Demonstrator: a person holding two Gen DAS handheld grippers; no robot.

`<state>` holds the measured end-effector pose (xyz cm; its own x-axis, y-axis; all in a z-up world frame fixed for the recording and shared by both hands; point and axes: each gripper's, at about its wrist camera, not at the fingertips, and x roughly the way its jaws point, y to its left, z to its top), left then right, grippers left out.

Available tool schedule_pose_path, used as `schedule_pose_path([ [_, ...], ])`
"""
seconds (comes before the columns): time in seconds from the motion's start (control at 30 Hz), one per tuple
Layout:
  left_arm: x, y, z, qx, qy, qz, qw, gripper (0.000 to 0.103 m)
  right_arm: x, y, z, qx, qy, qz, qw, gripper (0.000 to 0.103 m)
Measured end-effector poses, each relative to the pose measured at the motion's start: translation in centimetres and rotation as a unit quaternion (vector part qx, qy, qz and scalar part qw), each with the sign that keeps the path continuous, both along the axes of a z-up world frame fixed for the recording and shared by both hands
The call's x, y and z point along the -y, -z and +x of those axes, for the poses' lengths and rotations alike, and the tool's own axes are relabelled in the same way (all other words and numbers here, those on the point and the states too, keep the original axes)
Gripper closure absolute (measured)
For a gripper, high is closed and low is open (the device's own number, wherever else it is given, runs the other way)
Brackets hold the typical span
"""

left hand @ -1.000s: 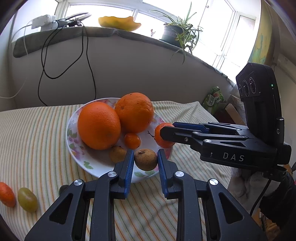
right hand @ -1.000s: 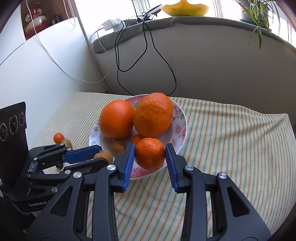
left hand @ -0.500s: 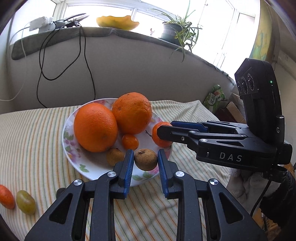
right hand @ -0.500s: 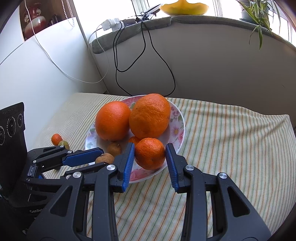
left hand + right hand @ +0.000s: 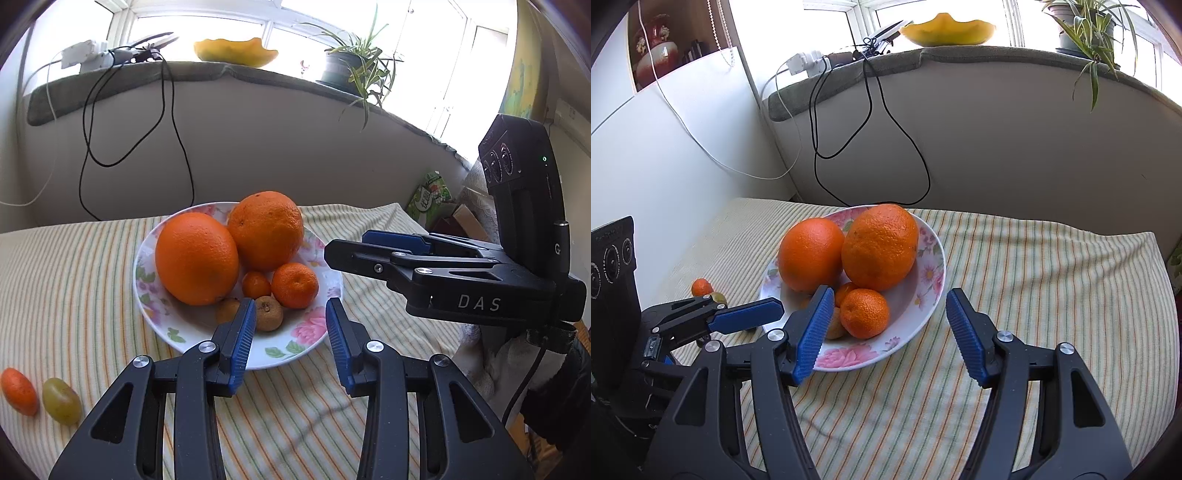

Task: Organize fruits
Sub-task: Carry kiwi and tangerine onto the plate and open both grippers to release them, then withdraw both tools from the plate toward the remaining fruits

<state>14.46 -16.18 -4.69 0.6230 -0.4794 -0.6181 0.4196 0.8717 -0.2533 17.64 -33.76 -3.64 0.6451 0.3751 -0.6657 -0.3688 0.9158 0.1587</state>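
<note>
- Striped cloth (image 5: 66,266) over the table; grey wall behind, sill above with black cables (image 5: 173,122), a yellow dish (image 5: 236,51) and a potted plant (image 5: 351,66).
- Floral plate (image 5: 303,328) on the cloth, holding two big oranges (image 5: 197,258), a mandarin (image 5: 294,285), a tiny orange fruit (image 5: 255,284) and two brownish fruits (image 5: 269,314).
- Left gripper (image 5: 290,336) spread wide, empty, at the plate's near rim.
- Right gripper (image 5: 886,332) likewise parted, gripping nothing, mandarin lying free between the blue pads.
- Off the plate, near the left edge: small orange fruit (image 5: 18,391) beside a green grape (image 5: 61,400).
- Second brownish fruit half hidden behind a finger; carton (image 5: 430,199) at right too blurred to read.
</note>
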Motion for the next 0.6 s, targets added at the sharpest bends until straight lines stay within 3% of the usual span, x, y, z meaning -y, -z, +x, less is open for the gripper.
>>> schedule_pose_path([
  [0.6, -2.0, -1.3, -2.0, 0.015, -0.013, -0.007, 0.9998, 0.065, -0.7, -1.6, -1.9, 0.009, 0.003, -0.007, 1.0, 0.037],
])
